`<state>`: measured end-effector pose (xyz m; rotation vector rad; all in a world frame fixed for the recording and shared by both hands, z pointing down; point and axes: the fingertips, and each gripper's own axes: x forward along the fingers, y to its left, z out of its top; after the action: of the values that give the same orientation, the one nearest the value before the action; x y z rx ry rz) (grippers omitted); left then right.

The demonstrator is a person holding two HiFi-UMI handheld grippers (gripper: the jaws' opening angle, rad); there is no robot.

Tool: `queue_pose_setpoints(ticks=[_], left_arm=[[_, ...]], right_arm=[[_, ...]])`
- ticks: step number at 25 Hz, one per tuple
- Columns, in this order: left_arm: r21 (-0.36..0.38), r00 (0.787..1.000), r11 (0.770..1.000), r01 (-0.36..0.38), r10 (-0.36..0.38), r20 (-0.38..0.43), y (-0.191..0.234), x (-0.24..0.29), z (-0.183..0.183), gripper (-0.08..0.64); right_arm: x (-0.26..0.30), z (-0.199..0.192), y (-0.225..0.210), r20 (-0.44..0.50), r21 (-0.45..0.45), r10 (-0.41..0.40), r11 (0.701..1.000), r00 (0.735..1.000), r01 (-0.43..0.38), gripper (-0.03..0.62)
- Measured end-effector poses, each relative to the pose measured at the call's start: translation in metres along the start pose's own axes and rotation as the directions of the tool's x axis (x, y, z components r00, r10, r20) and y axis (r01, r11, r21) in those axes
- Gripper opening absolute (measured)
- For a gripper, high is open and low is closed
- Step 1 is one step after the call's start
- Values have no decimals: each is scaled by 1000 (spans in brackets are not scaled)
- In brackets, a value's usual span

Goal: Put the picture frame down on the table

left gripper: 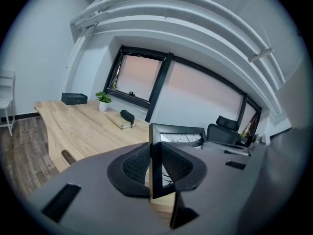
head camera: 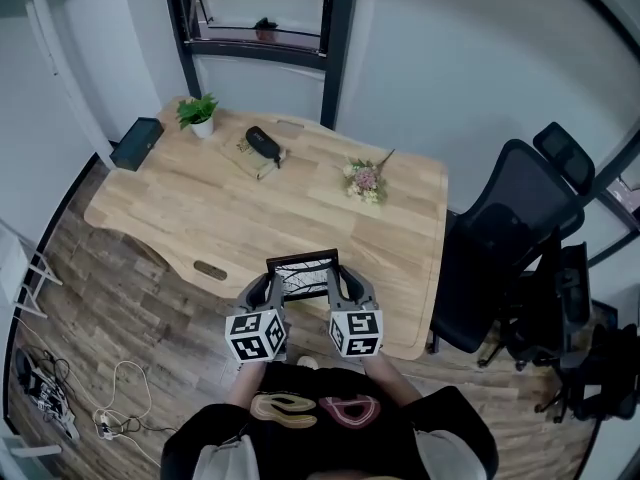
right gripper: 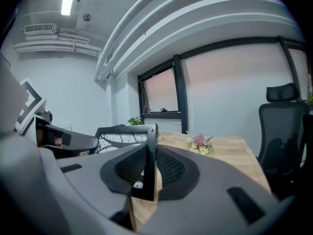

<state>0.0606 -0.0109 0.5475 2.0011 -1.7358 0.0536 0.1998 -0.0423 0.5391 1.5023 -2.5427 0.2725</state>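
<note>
A black picture frame (head camera: 303, 273) with a light, dark-lined picture hangs over the near edge of the wooden table (head camera: 200, 208). My left gripper (head camera: 272, 290) is shut on its left side bar, my right gripper (head camera: 340, 286) on its right side bar. In the left gripper view the frame (left gripper: 156, 165) stands edge-on between the ribbed pads (left gripper: 134, 164), its top bar running off to the right. In the right gripper view the frame (right gripper: 149, 165) is likewise pinched, its top bar reaching left. The frame's lower edge is hidden behind the grippers.
On the table lie a small flower bunch (head camera: 366, 180), a black case on a book (head camera: 263, 148), a potted plant (head camera: 199, 114) and a dark box (head camera: 137, 143). A black office chair (head camera: 520, 258) stands right of the table. Cables (head camera: 60, 403) lie on the floor at left.
</note>
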Motion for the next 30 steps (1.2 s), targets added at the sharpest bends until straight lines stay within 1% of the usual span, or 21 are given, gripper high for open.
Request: queue_pose_setpoints(ticks=[7, 11, 19, 30], left_arm=[[-2, 1000, 1000, -1, 1, -20, -5, 14, -2, 81], [1, 1000, 1000, -4, 4, -26, -1, 21, 0, 81], [18, 1000, 1000, 5, -5, -27, 26, 46, 23, 81], [21, 996, 999, 46, -44, -83, 72, 97, 48, 81]], right_arm=[[7, -2, -13, -16, 10, -6, 1000, 1000, 6, 75], [15, -4, -14, -25, 19, -8, 1000, 1000, 8, 75], [53, 7, -5, -24, 33, -14, 999, 1000, 15, 75], [118, 13, 4, -75, 41, -68, 997, 995, 71, 75]])
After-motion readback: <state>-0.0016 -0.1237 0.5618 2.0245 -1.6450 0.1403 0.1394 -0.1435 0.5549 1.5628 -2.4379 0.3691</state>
